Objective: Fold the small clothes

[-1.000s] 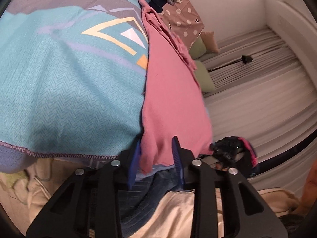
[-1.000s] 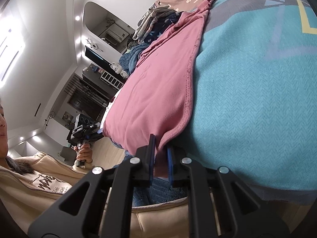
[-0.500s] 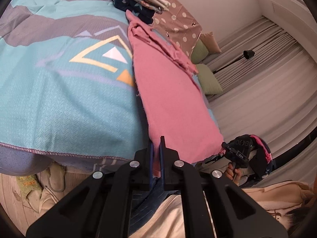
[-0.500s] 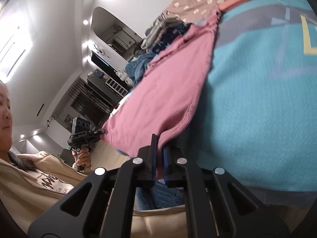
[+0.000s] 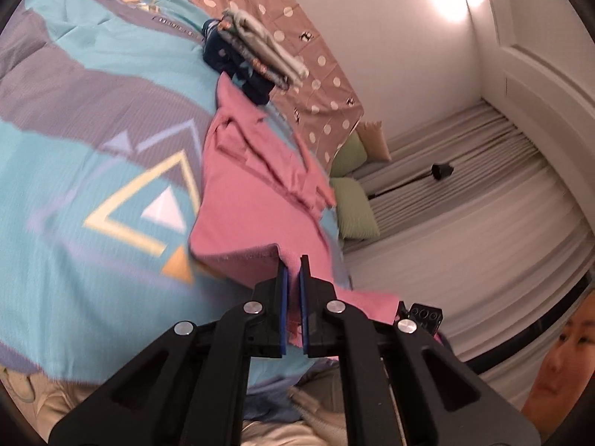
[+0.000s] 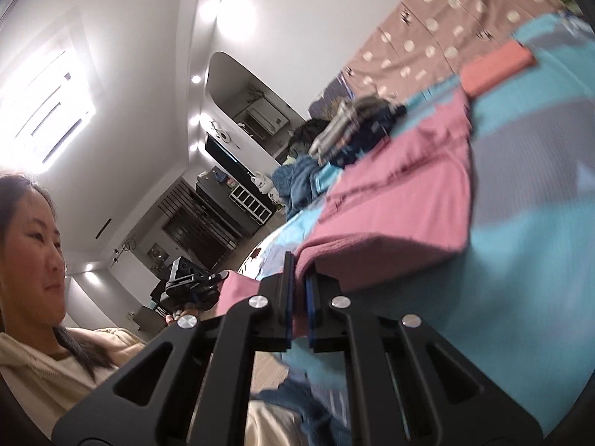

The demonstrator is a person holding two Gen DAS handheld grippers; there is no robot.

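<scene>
**A:** Your left gripper (image 5: 293,260) is clamped on the near hem of the pink knit cotton garment (image 5: 256,200), right gripper (image 6: 300,265) clamped on the same hem at the other corner. Correct?

**B:** Yes. Both jaws are pinched down on pink cloth. The hem is raised off the teal quilted bedspread with triangle print (image 5: 74,245); the far half of the garment lies flat on it, top end bunched just beside the stack of folded dark and grey clothes (image 5: 256,55)

**A:** Handling?

**B:** Light, limp, no stiffness. It sags between your two grips and will likely drag on the bedspread. Judging by that, the corners are the right hold, so keep the hem taut between them

**A:** Pose?

**B:** Both grippers point near level, tipped slightly down toward the bed. The left gripper (image 6: 193,284) shows in the right view, held in your hand
</scene>
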